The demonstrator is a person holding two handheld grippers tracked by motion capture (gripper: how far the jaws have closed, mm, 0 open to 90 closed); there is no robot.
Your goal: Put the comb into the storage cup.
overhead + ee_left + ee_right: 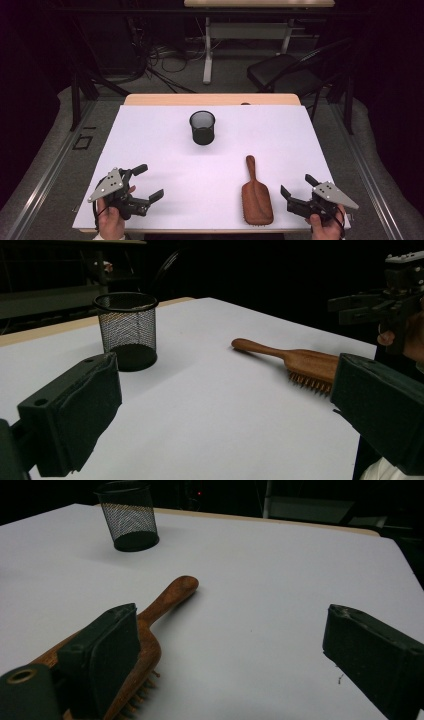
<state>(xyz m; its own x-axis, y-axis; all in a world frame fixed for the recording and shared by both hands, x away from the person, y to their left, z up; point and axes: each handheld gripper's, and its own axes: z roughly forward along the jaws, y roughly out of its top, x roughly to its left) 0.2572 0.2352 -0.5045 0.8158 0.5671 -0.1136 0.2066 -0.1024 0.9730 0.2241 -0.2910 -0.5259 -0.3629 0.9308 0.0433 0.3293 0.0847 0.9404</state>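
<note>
- The right gripper [295, 192] sits at the lower right of the high view, held in a hand [327, 227] at the bottom edge, jaws spread wide with nothing between them.
- Just to its left lies the wooden hairbrush [256, 196], bristles down on the counter [165, 145], handle pointing toward the top of the frame.
- In the right gripper view the brush [165, 600] runs from lower left toward the centre, partly behind the left jaw; I cannot tell whether that jaw touches it.
- The left gripper [150, 182] is at the lower left of the high view, also held in a hand [111, 220], jaws wide apart and empty, over bare white counter.
- In the left gripper view the brush [295, 362] is at right centre, with the other gripper [350, 307] at the upper right.
- A black mesh cup [202, 128] stands upright in the upper middle of the high view, well apart from both grippers and the brush.
- Beyond the counter, at the upper right, stands a dark chair [280, 72] on the floor.
- No brand, label or writing is readable on any of these.
</note>
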